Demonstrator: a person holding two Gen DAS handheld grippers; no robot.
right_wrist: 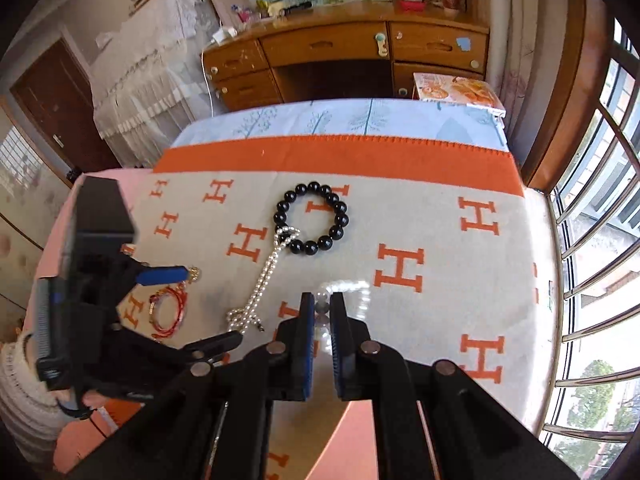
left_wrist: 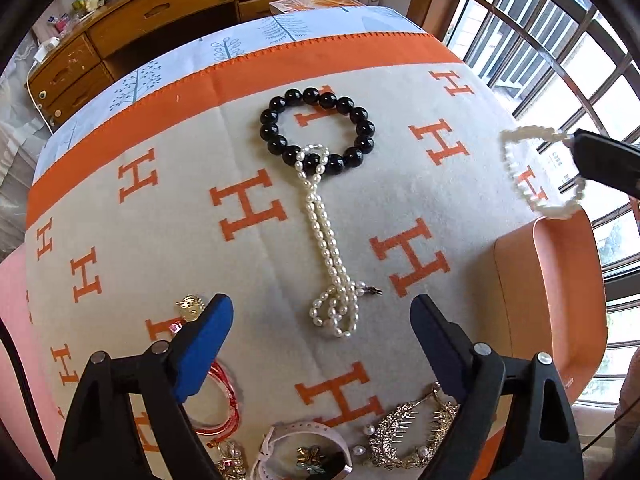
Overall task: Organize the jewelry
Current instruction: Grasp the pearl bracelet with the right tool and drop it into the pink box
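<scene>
My right gripper (right_wrist: 322, 301) is shut on a white pearl bracelet (right_wrist: 352, 286), which hangs blurred above the blanket. In the left wrist view the same bracelet (left_wrist: 516, 168) dangles from the right gripper (left_wrist: 576, 140) at the right edge. My left gripper (left_wrist: 320, 312) stands open just over the knotted lower end of a long pearl necklace (left_wrist: 324, 240), with its pads not touching it. The necklace's top loop lies across a black bead bracelet (left_wrist: 276, 104). From the right wrist I see the left gripper (right_wrist: 212, 304), the necklace (right_wrist: 264, 276) and the black bracelet (right_wrist: 280, 216).
More jewelry lies by the near edge: a red bangle (left_wrist: 230, 404), a gold charm (left_wrist: 190, 306), a white watch (left_wrist: 280, 436), a spiky gold necklace (left_wrist: 400, 432). An orange box (left_wrist: 540, 280) stands at the right. The H-patterned blanket (left_wrist: 160, 240) covers the table; a wooden desk (right_wrist: 332, 48) is behind.
</scene>
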